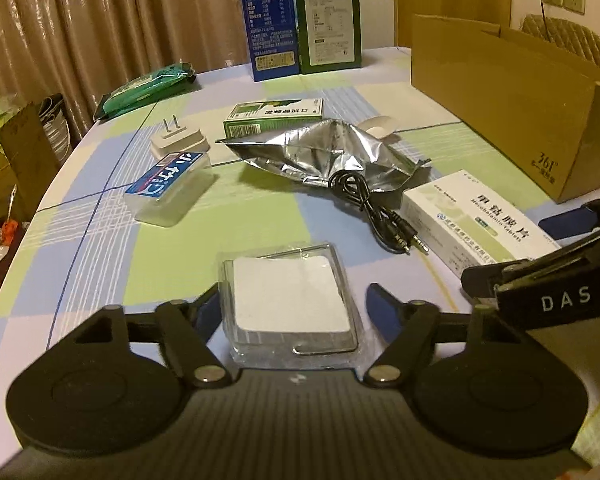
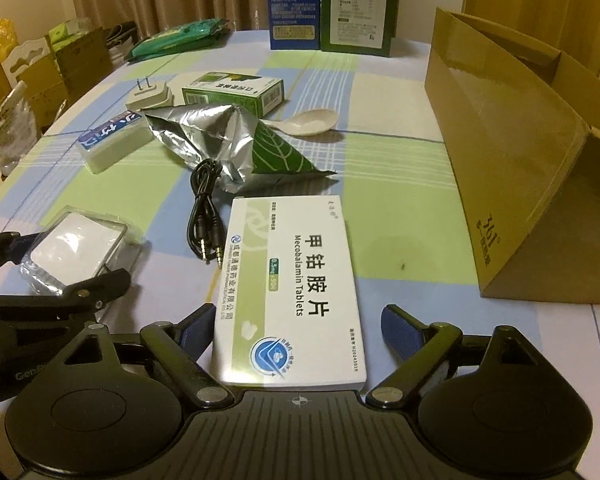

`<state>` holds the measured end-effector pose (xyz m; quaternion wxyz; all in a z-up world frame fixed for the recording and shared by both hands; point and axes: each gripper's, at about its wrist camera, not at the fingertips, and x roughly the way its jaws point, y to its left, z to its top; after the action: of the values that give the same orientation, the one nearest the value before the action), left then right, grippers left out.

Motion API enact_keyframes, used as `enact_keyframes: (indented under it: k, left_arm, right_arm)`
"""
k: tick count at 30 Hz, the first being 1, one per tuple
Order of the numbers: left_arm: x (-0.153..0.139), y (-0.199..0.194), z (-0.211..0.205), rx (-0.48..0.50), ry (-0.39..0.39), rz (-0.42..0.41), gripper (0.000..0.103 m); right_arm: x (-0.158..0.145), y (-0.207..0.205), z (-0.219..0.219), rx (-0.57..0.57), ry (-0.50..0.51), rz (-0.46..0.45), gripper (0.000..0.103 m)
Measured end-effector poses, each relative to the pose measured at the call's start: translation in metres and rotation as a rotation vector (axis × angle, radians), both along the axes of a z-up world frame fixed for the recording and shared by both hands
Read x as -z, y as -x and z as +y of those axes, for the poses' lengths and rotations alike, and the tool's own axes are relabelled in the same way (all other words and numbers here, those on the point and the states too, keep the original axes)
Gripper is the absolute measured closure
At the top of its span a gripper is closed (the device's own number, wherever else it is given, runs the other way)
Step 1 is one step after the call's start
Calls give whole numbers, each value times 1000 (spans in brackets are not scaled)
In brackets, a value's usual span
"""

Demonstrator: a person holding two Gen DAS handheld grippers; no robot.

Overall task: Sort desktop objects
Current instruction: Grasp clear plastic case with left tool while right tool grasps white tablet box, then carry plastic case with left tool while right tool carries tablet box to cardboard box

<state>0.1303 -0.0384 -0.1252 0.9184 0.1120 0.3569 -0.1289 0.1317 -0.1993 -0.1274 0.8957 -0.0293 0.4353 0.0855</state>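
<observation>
My left gripper (image 1: 296,304) is open with its fingers on either side of a clear plastic packet of white pads (image 1: 290,300), which lies on the checked tablecloth. My right gripper (image 2: 300,320) is open around the near end of a white Mecobalamin tablet box (image 2: 290,292); the jaws stand apart from its sides. The same box shows in the left wrist view (image 1: 476,226), and the packet in the right wrist view (image 2: 78,248). A black audio cable (image 2: 206,208) lies between them.
An open cardboard box (image 2: 512,168) stands at the right. On the table are a silver foil bag (image 1: 328,152), a green box (image 1: 274,118), a floss case (image 1: 170,186), a plug adapter (image 1: 178,138), a white spoon (image 2: 312,122), a green packet (image 1: 148,88) and two tall cartons (image 1: 304,20).
</observation>
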Motion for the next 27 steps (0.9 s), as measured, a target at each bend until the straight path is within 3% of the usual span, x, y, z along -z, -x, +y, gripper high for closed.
enact_keyframes:
  k: [5,27]
  left_arm:
    - [2,1,-1,-1,-23,5,48]
    - [-23,13,7,17,61,-5,53]
  right_arm:
    - [2,0,3,-19,11,5,34]
    - [-32,16,0,-9,-11,-115,35]
